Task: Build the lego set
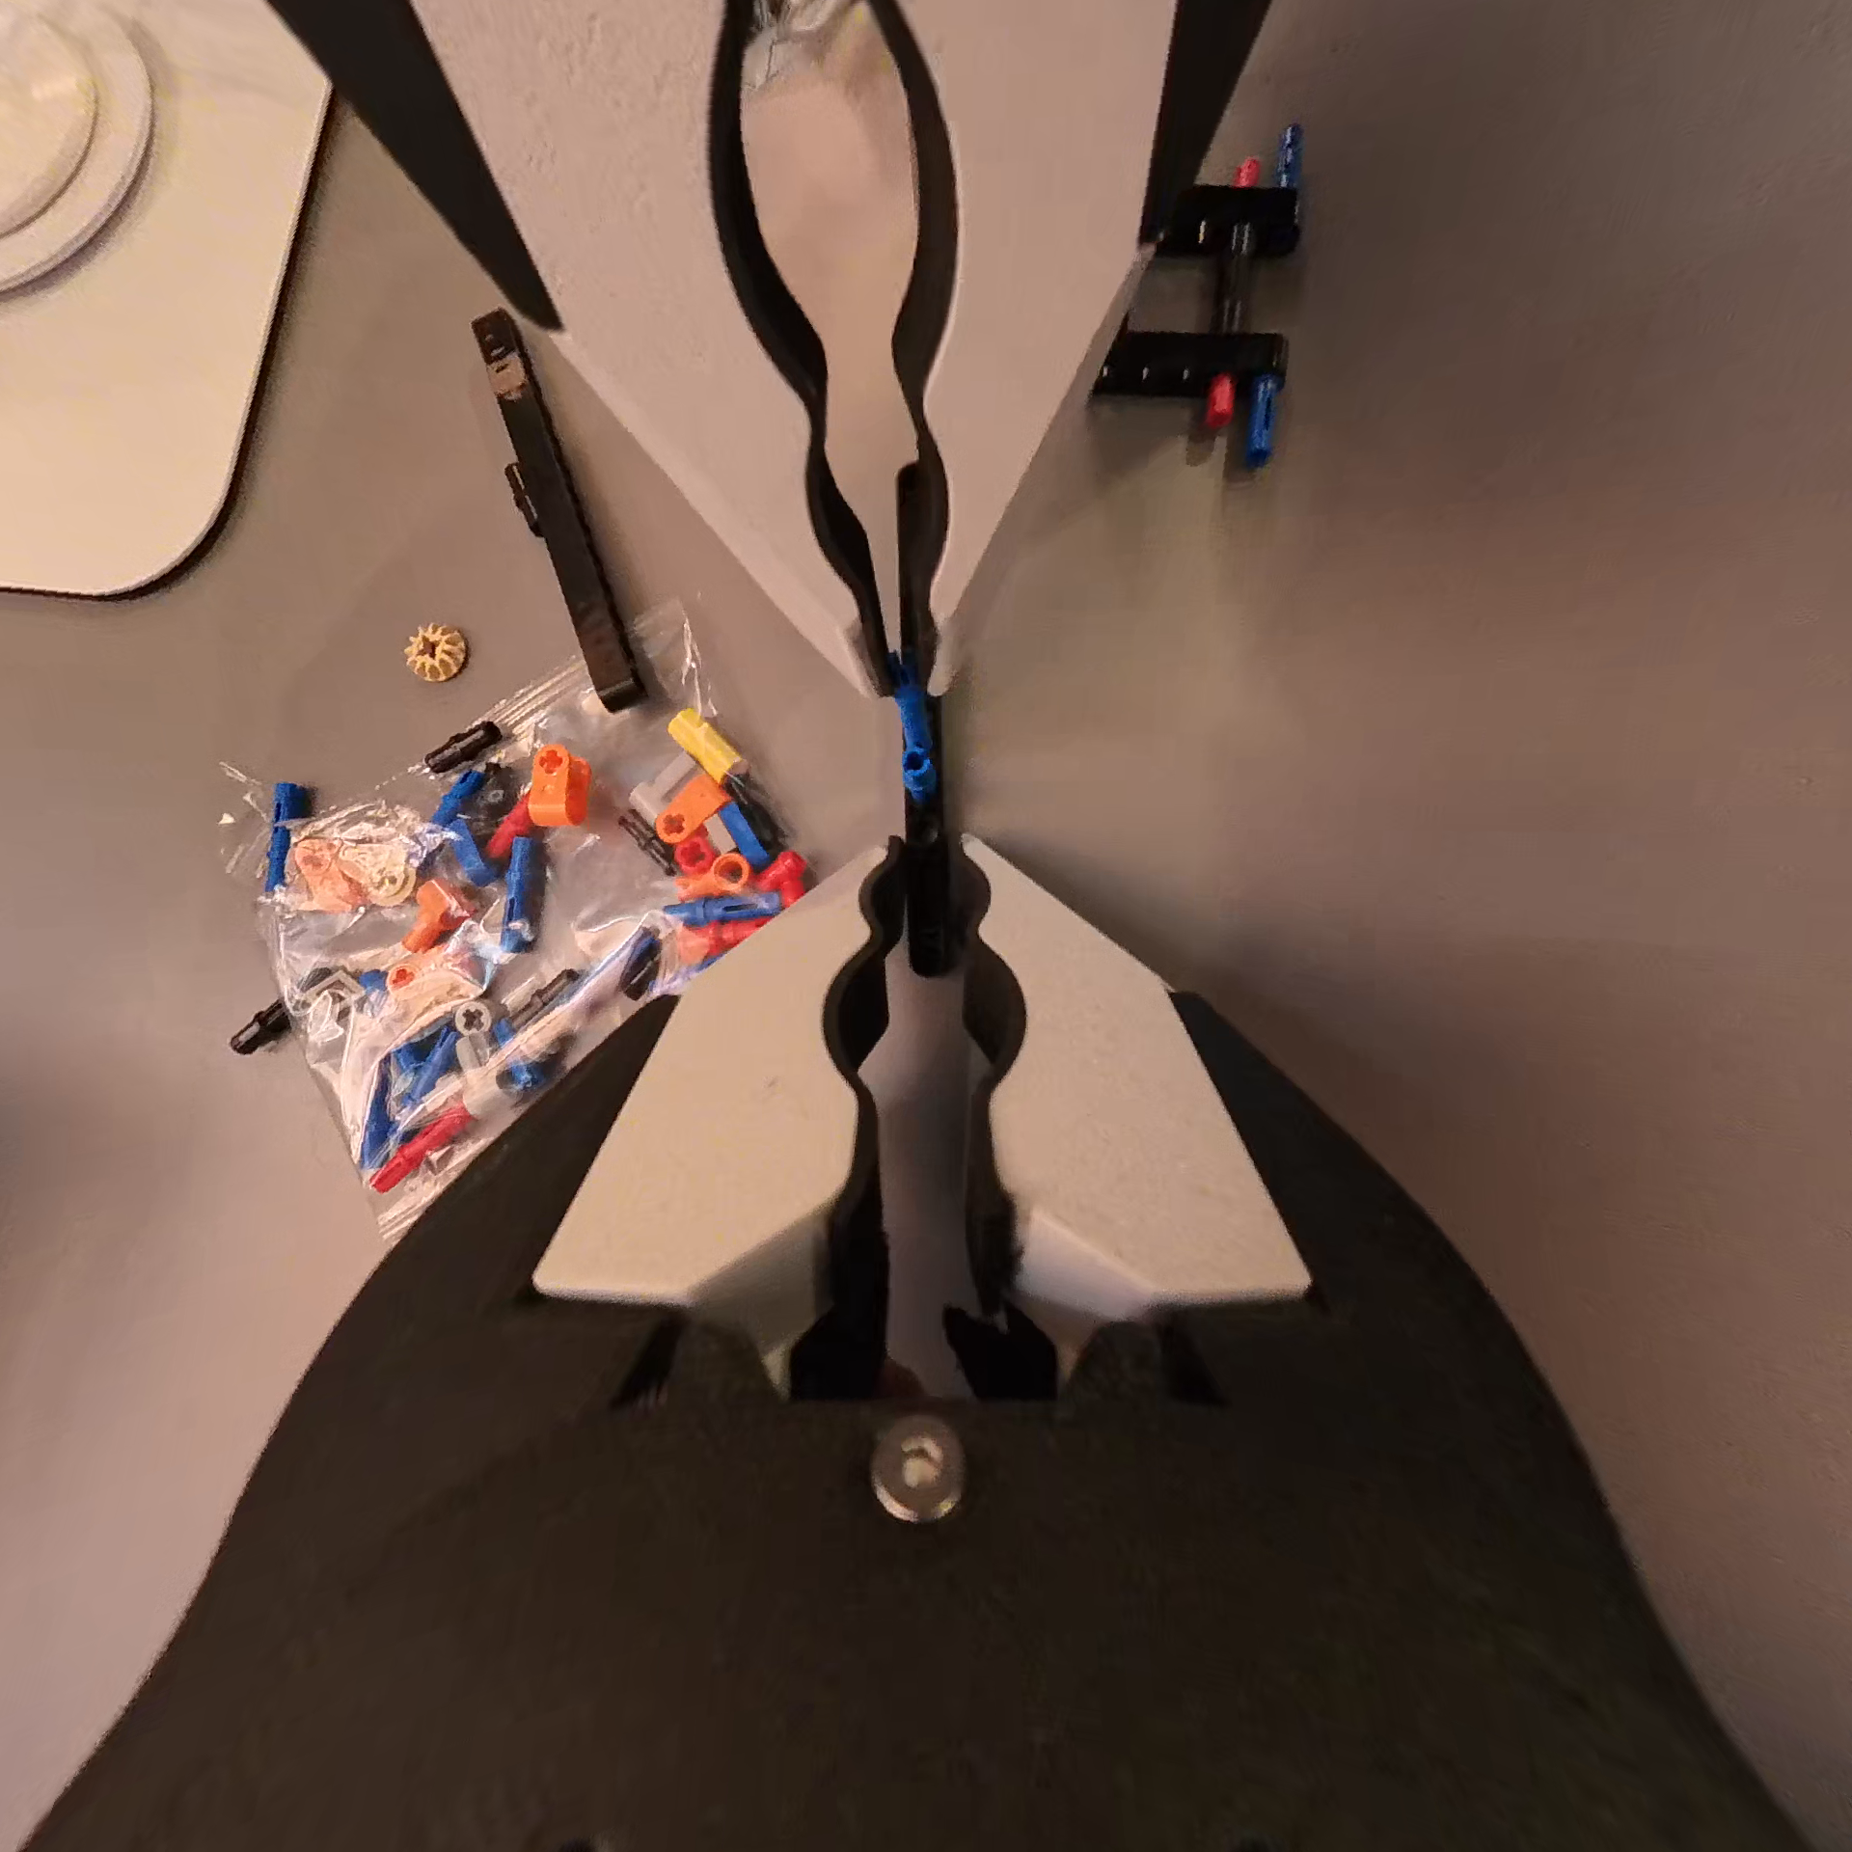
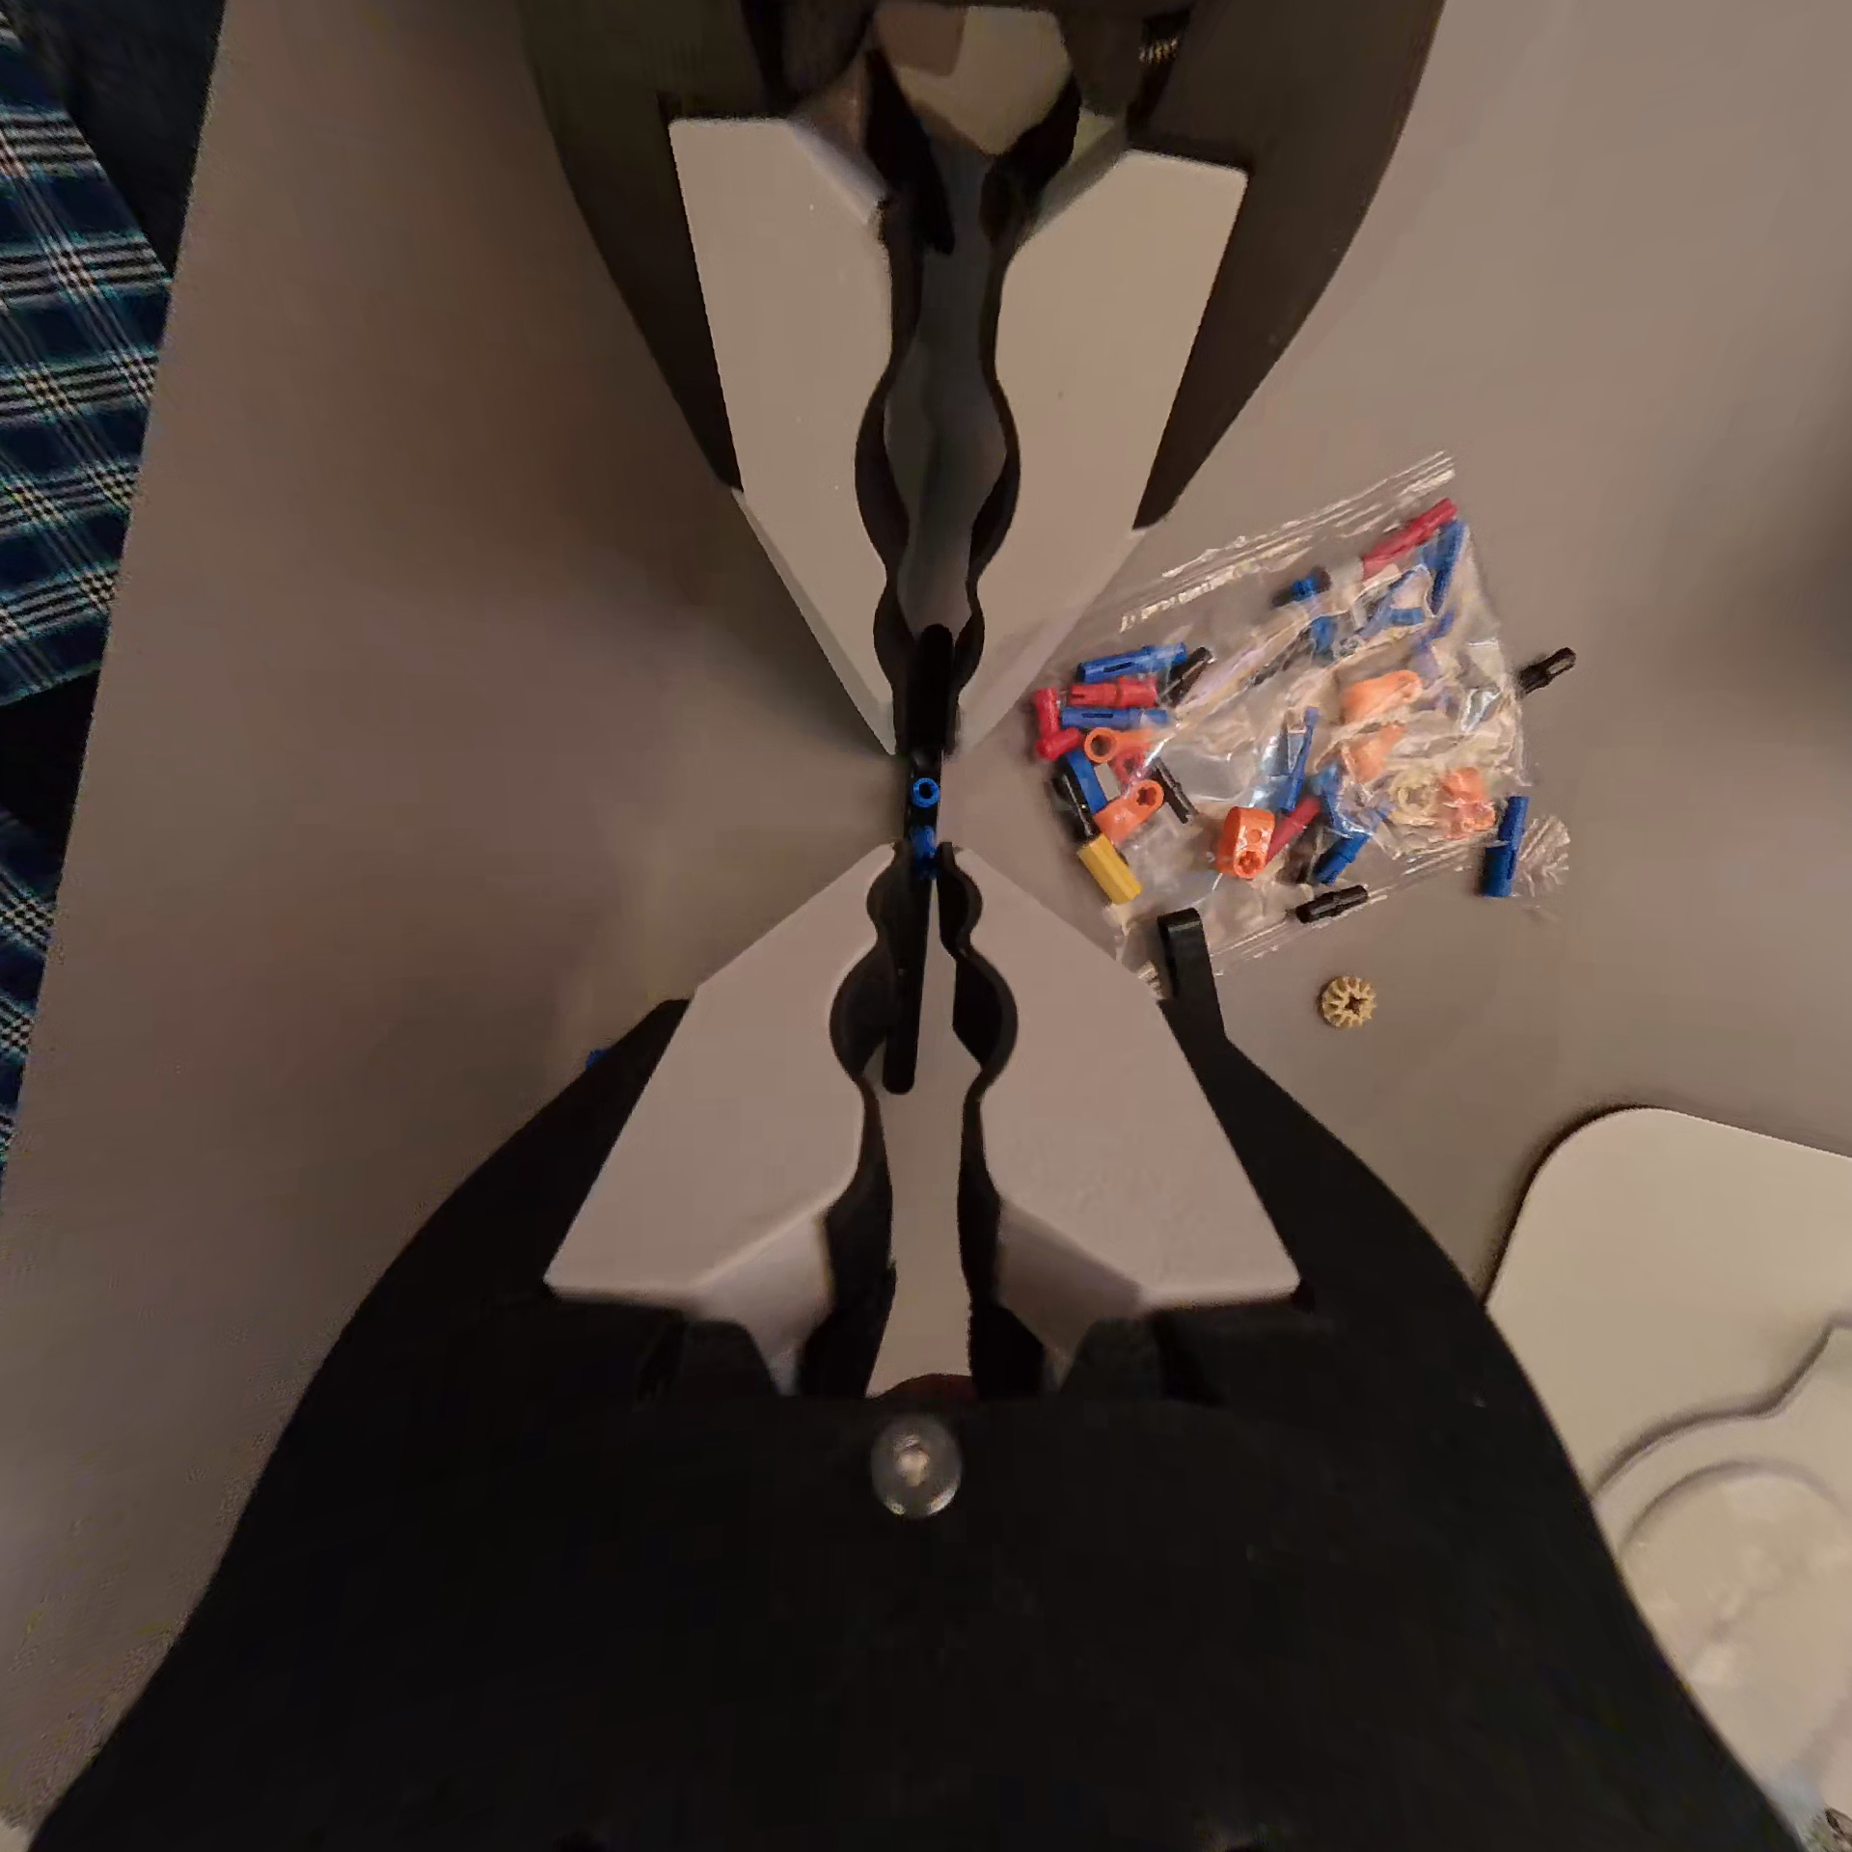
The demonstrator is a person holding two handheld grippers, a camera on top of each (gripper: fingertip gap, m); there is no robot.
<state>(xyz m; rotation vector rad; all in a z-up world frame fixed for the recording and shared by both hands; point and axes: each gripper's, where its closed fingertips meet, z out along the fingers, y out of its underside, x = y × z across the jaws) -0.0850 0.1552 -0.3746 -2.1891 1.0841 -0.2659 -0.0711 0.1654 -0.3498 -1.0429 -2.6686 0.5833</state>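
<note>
My left gripper (image 1: 927,852) is shut on the end of a thin black beam (image 1: 930,907), held above the grey table (image 1: 1503,902). My right gripper (image 2: 922,862) faces it tip to tip and is shut on a black beam (image 2: 902,1002) too. A blue pin (image 1: 914,732) sits in the black part in the short gap between the two sets of tips; it also shows in the right wrist view (image 2: 924,792). I cannot tell whether the black parts are one beam or two. The right gripper (image 1: 907,671) shows at the top of the left wrist view, the left gripper (image 2: 927,747) at the top of the right wrist view.
A clear bag of small blue, red, orange and black parts (image 1: 481,922) (image 2: 1323,722) lies on the table. Beside it are a long black beam (image 1: 556,511) and a tan gear (image 1: 433,653) (image 2: 1348,999). A sub-assembly of two black beams with pins (image 1: 1223,291) lies farther off. A white mat (image 1: 120,401) carries plates (image 1: 60,150). Both grippers' tips are close together, under 4 cm apart. The tan gear (image 2: 1348,999) is about equally far from each gripper, around 11 cm. Look for it in the left wrist view (image 1: 436,638) too.
</note>
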